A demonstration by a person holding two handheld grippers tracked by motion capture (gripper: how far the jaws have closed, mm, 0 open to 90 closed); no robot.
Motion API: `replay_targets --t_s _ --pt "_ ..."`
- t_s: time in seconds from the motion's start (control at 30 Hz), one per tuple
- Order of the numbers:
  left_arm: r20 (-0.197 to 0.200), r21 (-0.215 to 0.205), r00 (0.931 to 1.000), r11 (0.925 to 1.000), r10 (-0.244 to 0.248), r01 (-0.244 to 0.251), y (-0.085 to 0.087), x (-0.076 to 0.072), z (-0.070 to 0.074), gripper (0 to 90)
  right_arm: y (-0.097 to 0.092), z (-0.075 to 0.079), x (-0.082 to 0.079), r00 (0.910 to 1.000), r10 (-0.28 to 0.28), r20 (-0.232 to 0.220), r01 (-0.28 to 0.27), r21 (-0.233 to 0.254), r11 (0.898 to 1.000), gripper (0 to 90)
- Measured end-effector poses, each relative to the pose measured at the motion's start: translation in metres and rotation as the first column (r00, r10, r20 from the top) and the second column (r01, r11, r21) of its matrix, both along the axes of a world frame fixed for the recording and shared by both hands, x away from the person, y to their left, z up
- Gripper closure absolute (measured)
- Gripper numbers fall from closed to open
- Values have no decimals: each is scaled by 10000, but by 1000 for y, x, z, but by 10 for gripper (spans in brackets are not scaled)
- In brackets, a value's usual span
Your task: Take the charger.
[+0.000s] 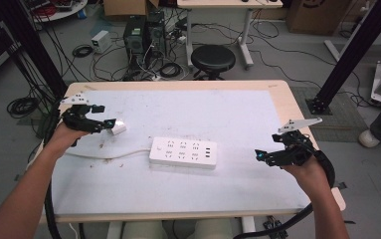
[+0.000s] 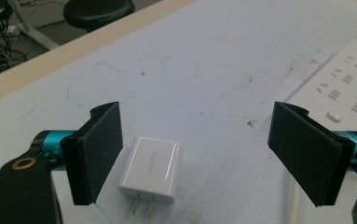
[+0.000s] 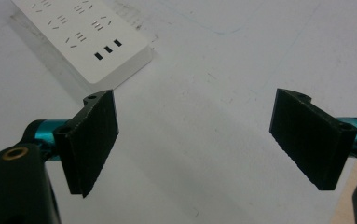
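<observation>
The white USB wall charger (image 2: pixel 151 169) lies flat at the table's (image 1: pixel 277 94) left, just beside the left gripper (image 2: pixel 199 154), whose jaws gape wide around it. It looks light, rigid and glossy, so probably slippery; grip its flat sides, clear of the prongs. Faint embossed lettering is unreadable. The right gripper (image 3: pixel 195 140) hangs wide, empty, right of the power strip (image 1: pixel 183 152).

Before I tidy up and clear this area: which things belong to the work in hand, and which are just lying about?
In the job:
charger, between the open jaws of the left gripper
power strip and its cord
right gripper, open over bare mat

Lying about:
stool
computer towers
floor cables
cardboard box
</observation>
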State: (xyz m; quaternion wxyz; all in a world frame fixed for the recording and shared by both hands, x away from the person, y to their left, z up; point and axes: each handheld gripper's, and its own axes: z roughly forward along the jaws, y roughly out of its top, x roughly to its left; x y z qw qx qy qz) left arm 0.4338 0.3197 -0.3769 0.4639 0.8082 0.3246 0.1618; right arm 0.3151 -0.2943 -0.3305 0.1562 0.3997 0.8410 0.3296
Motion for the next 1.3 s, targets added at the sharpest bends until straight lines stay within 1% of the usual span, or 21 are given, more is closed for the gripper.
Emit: replay_targets --t_s 0.13,0.2,0.27,0.3,0.37,0.43,0.47,0.5,0.53,0.57,0.6,0.63,0.67,0.7,0.73,0.9,1.0,1.1,1.13,1.27,1.3 --pt "-48 47 10000 10000 33 -33 0 6 -5 179 2 -1 2 10000 -12 -88 12 -54 10000 156" --pt "-102 149 9999 9999 -13 14 0 12 -10 179 4 -1 4 9999 16 -146 -18 -140 9999 156" --pt "-211 230 9997 9996 -128 133 -1 18 -15 179 5 -1 5 9998 -44 -209 41 -168 9999 156" --pt "-355 336 9991 9992 -220 232 -2 23 -20 179 5 -1 5 9998 -62 -214 59 -166 9998 157" --pt "-485 437 9987 9989 -171 192 -2 29 -25 179 6 0 6 9997 -68 -230 63 -217 9997 156" --pt "-485 437 9987 9989 -171 192 -2 29 -25 179 6 0 6 9996 -117 -256 111 -218 9997 156" --pt "-705 503 9975 9987 -89 125 -1 35 -33 179 6 0 6 9996 -134 -253 127 -247 9996 156" --pt "-756 570 9971 9983 -97 141 -1 36 -36 179 6 0 7 9996 -125 -242 119 -259 9996 156" --pt "-868 644 9961 9977 -147 204 -1 38 -39 179 6 -1 7 9995 -158 -270 151 -264 9995 156" --pt "-868 644 9961 9977 -147 204 -1 38 -39 179 6 -1 7 9995 -158 -270 151 -264 9995 156" --pt "-948 702 9954 9974 -112 179 -2 39 -42 179 7 -1 7 9995 -159 -289 151 -278 9995 156" --pt "-1154 791 9933 9968 -27 119 -2 41 -46 179 7 -2 8 9993 -186 -324 176 -306 9994 156" --pt "-1154 791 9933 9968 -27 119 -2 41 -46 179 7 -2 8 9993 -186 -324 176 -306 9994 156" --pt "-1236 900 9923 9959 13 99 -2 42 -49 179 8 -2 9 9993 -176 -326 165 -325 9993 156" --pt "-1236 900 9923 9959 13 99 -2 42 -49 179 8 -2 9 9993 -176 -326 165 -325 9993 156" --pt "-1457 1154 9891 9933 190 -21 -4 44 -54 179 9 -1 9 9994 -208 -291 198 -325 9993 156" --pt "-1611 1465 9864 9892 325 -86 -6 45 -57 179 8 -1 9 9992 -229 -323 218 -332 9992 156" --pt "-1666 1486 9854 9889 338 -88 -6 45 -58 179 7 -2 9 9991 -257 -330 246 -334 9991 156" --pt "-1789 1741 9831 9847 381 -65 -8 45 -60 179 7 -2 9 9991 -257 -330 246 -334 9991 156" --pt "-1961 2075 9797 9782 407 9 -10 45 -63 202 6 -3 9 9993 -216 -309 206 -326 9993 156" --pt "-1961 2075 9797 9782 407 9 -10 45 -63 212 6 -3 9 9993 -216 -309 206 -326 9993 156"
